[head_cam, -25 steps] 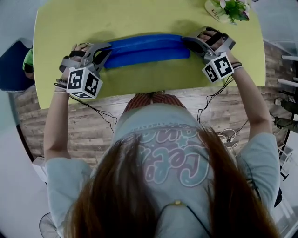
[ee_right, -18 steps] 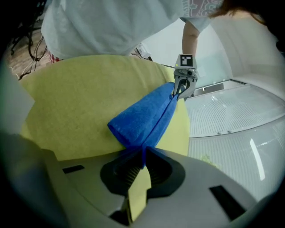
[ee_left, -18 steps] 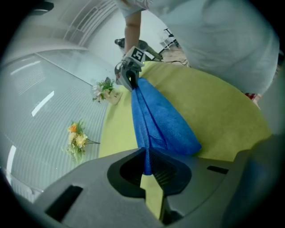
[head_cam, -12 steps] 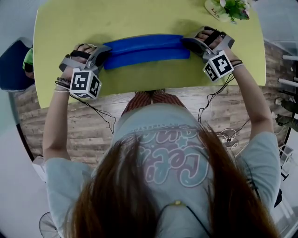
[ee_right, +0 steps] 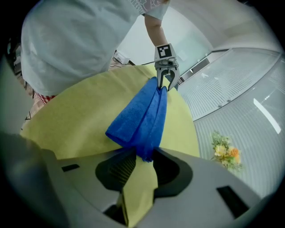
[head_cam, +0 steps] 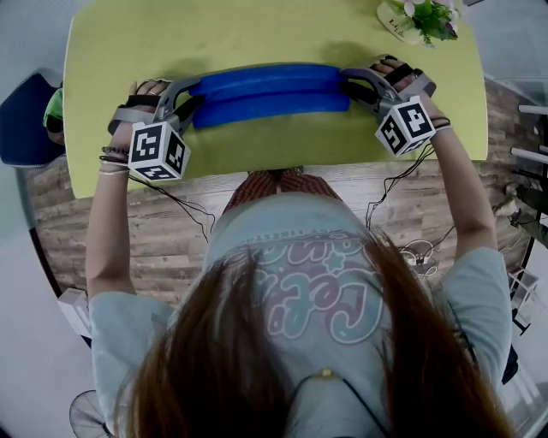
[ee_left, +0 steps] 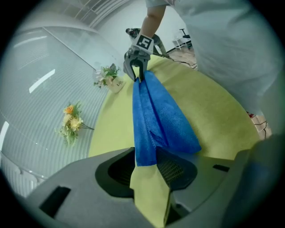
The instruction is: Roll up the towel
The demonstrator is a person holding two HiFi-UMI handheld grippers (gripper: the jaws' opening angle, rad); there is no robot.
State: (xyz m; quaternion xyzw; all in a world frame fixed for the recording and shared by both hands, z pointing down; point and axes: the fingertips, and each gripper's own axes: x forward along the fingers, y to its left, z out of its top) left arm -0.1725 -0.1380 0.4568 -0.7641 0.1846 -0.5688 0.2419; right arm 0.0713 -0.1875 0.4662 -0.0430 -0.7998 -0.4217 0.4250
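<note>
A blue towel (head_cam: 270, 92), folded into a long narrow band, lies across the yellow-green table (head_cam: 257, 34). My left gripper (head_cam: 190, 94) is at its left end and my right gripper (head_cam: 349, 84) at its right end. Both pairs of jaws have just been opening. In the left gripper view the towel (ee_left: 153, 111) ends between my parted jaws (ee_left: 149, 167), with bare table showing in the gap. The right gripper view shows the same: the towel's end (ee_right: 142, 116) sits at the tips of my gripper (ee_right: 140, 167), and the pads stand off it.
A small pot of flowers (head_cam: 424, 19) stands at the table's far right corner. Another bunch of flowers (ee_left: 71, 121) shows beyond the table against the glass wall. A dark blue chair (head_cam: 21, 120) stands off the table's left side. The person's body is close to the near edge.
Both grippers' jaws have parted from shut to open at the towel's ends. The hands have tilted a little; the towel stays in place.
</note>
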